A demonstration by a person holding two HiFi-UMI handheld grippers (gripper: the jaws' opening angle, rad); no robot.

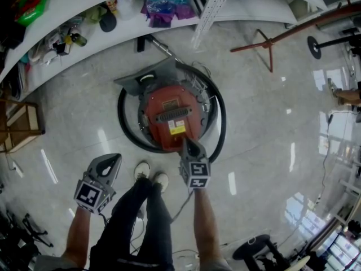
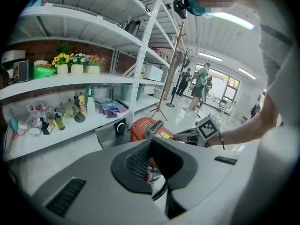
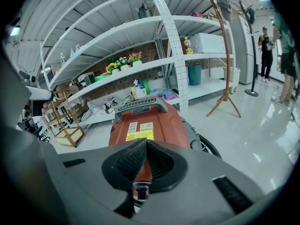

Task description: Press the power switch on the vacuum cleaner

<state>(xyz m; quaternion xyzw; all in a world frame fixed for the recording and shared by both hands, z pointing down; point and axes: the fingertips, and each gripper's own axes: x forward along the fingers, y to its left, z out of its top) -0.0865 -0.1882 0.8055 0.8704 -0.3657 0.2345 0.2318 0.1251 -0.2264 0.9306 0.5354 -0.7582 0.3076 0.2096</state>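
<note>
Because the right claw [image 3: 146,144] has its jaws pressed together into one blunt tip, with nothing between them, any press will land through a narrow point. Just beneath that tip sits a small round fitting [image 3: 140,187] at the near end of the vacuum cleaner [image 3: 152,121]. It may be the power switch, though I cannot tell for certain. If the tip comes down off-centre, it would likely skid onto the smooth red shell and the switch would go unpressed. A push angled forward rather than downward could shove the whole canister away from the claw, since nothing braces it.

Past the tip, the yellow label and the grey carry handle [image 3: 140,104] lie along the top. The black hose [image 1: 127,134] loops round the body on both sides, so a rolling canister could drag it.

Well off to the right claw's left, the left claw [image 2: 151,144] is also closed on nothing and hangs apart from the machine, giving no support. Shelving [image 3: 178,55] stands beyond.
</note>
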